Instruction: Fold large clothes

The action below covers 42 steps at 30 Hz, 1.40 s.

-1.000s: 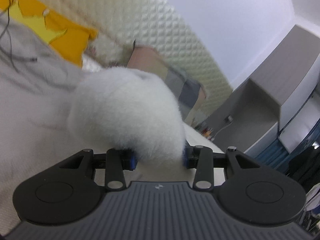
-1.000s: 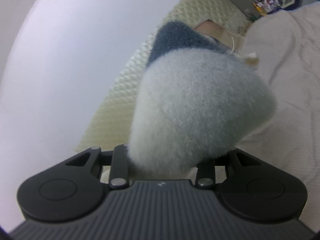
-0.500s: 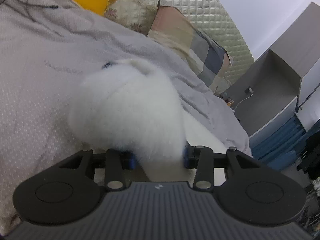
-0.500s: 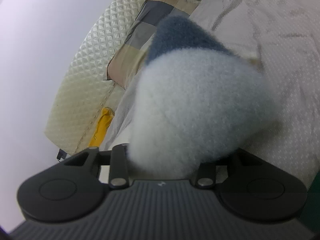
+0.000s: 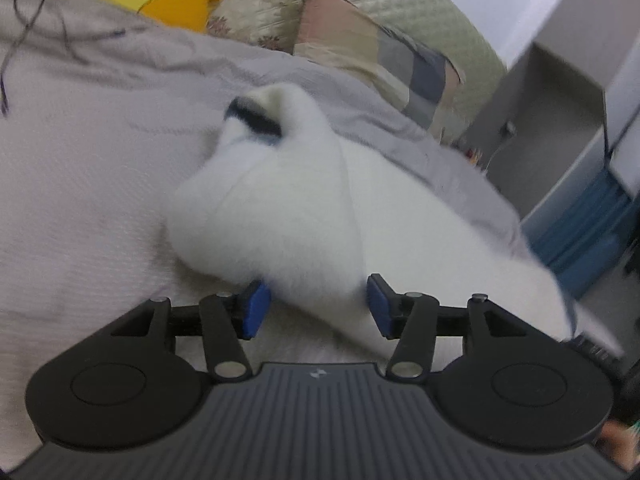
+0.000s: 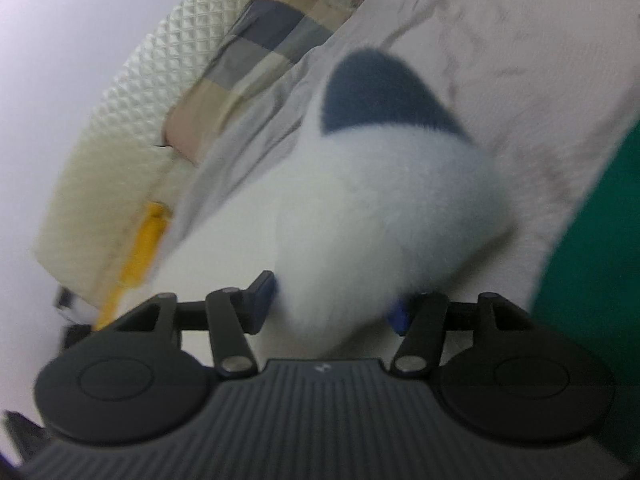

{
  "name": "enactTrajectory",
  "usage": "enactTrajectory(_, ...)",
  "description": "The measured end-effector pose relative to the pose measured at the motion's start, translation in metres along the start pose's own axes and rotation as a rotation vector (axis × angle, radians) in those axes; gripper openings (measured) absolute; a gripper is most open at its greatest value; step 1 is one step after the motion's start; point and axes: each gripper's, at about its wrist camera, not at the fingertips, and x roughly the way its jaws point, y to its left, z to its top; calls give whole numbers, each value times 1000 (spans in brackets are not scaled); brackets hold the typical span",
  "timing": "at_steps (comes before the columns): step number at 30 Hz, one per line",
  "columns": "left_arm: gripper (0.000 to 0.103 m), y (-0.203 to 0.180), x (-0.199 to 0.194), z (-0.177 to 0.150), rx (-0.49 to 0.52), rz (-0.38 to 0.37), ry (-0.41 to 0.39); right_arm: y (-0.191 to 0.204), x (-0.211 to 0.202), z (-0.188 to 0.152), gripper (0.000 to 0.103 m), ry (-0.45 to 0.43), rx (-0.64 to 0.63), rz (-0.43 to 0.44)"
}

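A fluffy white fleece garment with a dark blue band lies bunched on the bed just ahead of my left gripper. Its jaws are opening, with the fleece still between the blue pads, which no longer squeeze it. In the right wrist view the same white garment with a dark blue patch fills the middle. My right gripper is also opening around a fold of it. The fleece hides most of the right-hand pad.
A pale grey bedspread covers the bed. A checked pillow leans on the quilted headboard, beside a yellow cloth and a thin cable. A grey cabinet stands at right. Something green borders the bed.
Both grippers have come down toward the bed with the fleece. Their jaws have spread wider, and the garment now spreads out on the bedspread instead of being bunched tight between the pads.
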Motion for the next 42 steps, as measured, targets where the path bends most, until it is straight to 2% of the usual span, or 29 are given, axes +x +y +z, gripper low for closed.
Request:
enactTrajectory(3,60,-17,-26,2,116,53,4,22,-28,-3,61,-21,-99,-74)
enactTrajectory(11,62,-80,-129,19,272,104,-87,101,-123,-13,61,-168,-397,-67)
enactTrajectory(14,64,-111,-174,17,335,85,-122,128,-170,-16,61,-226,-497,-39)
enactTrajectory(19,68,-166,-247,3,465,62,-170,159,-242,-18,61,-285,-566,18)
enactTrajectory(23,69,-189,-300,-17,479,19,-196,175,-283,-35,61,-321,-648,37)
enactTrajectory(28,70,-189,-341,-50,470,14,-203,183,-309,-65,60,-315,-707,66)
enactTrajectory(31,70,-180,-358,-73,464,40,-217,184,-313,-87,60,-292,-739,74)
enactTrajectory(42,70,-134,-363,-124,444,70,-194,155,-293,-136,60,-234,-730,30)
